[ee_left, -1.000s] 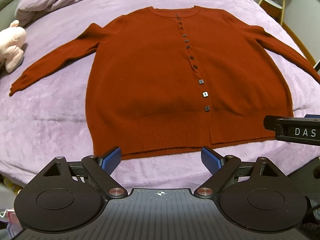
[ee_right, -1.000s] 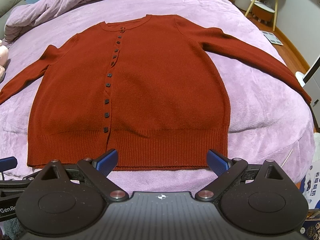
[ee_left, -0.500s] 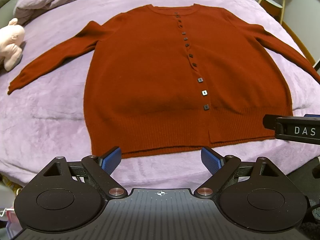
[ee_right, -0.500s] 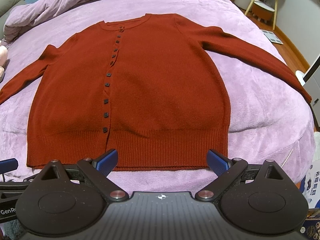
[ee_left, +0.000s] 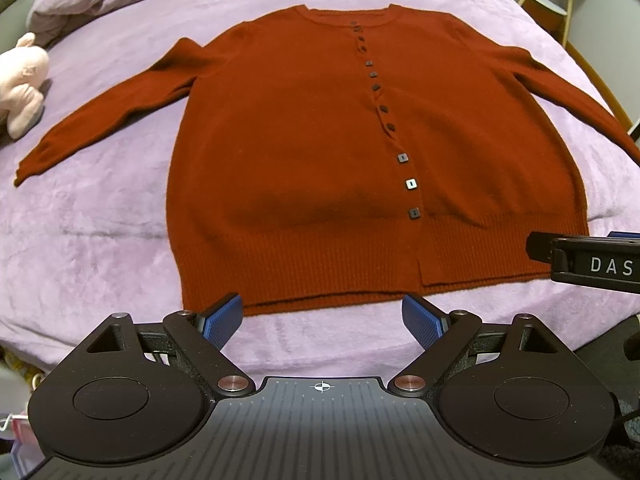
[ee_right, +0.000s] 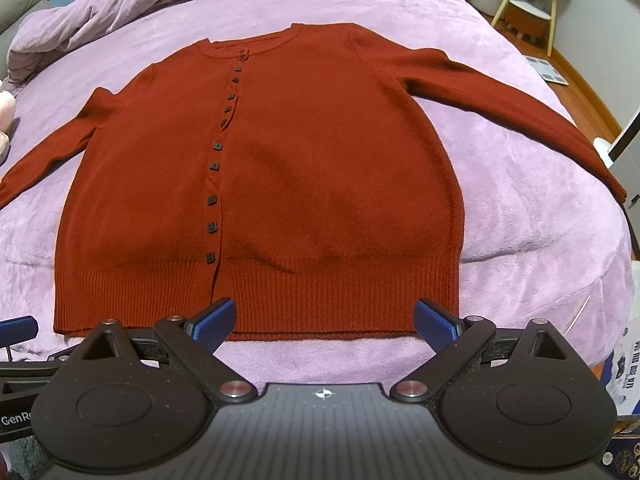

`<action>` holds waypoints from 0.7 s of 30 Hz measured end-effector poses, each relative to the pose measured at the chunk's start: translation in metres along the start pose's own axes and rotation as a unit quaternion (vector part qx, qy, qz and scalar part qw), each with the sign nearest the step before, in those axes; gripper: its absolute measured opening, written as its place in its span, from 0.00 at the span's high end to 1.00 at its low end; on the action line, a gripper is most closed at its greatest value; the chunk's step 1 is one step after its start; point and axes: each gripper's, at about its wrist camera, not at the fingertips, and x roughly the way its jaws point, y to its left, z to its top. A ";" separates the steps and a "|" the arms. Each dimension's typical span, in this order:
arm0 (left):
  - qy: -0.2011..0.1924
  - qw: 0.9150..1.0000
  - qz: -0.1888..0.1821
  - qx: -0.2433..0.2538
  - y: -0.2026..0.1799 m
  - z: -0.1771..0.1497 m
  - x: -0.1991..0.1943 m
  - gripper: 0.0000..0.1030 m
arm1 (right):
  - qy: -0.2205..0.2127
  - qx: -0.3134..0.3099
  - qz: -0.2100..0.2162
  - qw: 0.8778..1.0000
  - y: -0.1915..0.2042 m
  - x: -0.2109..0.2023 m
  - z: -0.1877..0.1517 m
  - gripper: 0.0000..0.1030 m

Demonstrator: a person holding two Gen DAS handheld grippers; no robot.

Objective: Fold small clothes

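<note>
A: Where was the red cardigan (ee_left: 304, 152)?

B: Flat on the purple bed (ee_left: 88, 240), buttoned, sleeves spread.

A: The grippers?

B: Left gripper (ee_left: 322, 316) and right gripper (ee_right: 325, 322) gaped wide, empty, by its hem. A pink plush toy (ee_left: 22, 80) lay beyond the left sleeve.

Crept forward toward cardigan (ee_left: 320, 152) hem with left tongs (ee_left: 322, 316). Edged right tongs (ee_right: 325, 322) closer too. Hem now between pads (ee_right: 212, 324).

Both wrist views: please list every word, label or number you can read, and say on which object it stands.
"DAS": white letters on the right gripper, cut by the right edge of the left wrist view.
"GenR": white letters on the left gripper, cut by the left edge of the right wrist view.
Box at the right edge: printed characters, too blurred to read.
Red cardigan: no text.
</note>
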 end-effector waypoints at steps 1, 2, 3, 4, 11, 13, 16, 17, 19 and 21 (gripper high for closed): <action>0.001 1.000 0.000 0.000 0.000 0.000 0.000 0.11 | 0.000 0.001 0.001 1.000 0.000 0.000 0.000 0.07; 0.001 1.000 -0.001 0.000 0.000 0.000 0.000 0.11 | 0.001 0.001 0.003 1.000 -0.001 0.000 0.000 0.07; 0.001 1.000 -0.001 0.000 0.000 0.000 0.001 0.11 | 0.001 0.002 0.003 1.000 -0.001 0.000 0.000 0.07; 0.001 1.000 -0.001 -0.001 0.000 0.000 0.001 0.11 | 0.001 0.002 0.003 1.000 -0.001 0.001 -0.001 0.07; 0.004 1.000 -0.001 -0.001 0.001 0.001 0.003 0.11 | 0.005 0.002 0.005 1.000 -0.002 0.004 0.000 0.07; 0.004 1.000 -0.001 -0.002 0.001 0.001 0.003 0.11 | 0.005 0.003 0.006 1.000 -0.002 0.004 0.000 0.07; 0.006 1.000 -0.004 -0.005 0.001 0.001 0.005 0.11 | 0.006 0.003 0.007 1.000 -0.003 0.005 -0.001 0.07; 0.006 1.000 -0.005 -0.006 0.001 0.001 0.005 0.11 | 0.007 0.003 0.007 1.000 -0.003 0.005 0.000 0.07; 0.007 1.000 -0.005 -0.005 0.002 0.001 0.006 0.11 | 0.008 0.005 0.009 1.000 -0.004 0.007 0.000 0.07; 0.008 1.000 -0.003 -0.004 0.002 0.001 0.007 0.12 | 0.009 0.007 0.011 1.000 -0.004 0.008 0.000 0.07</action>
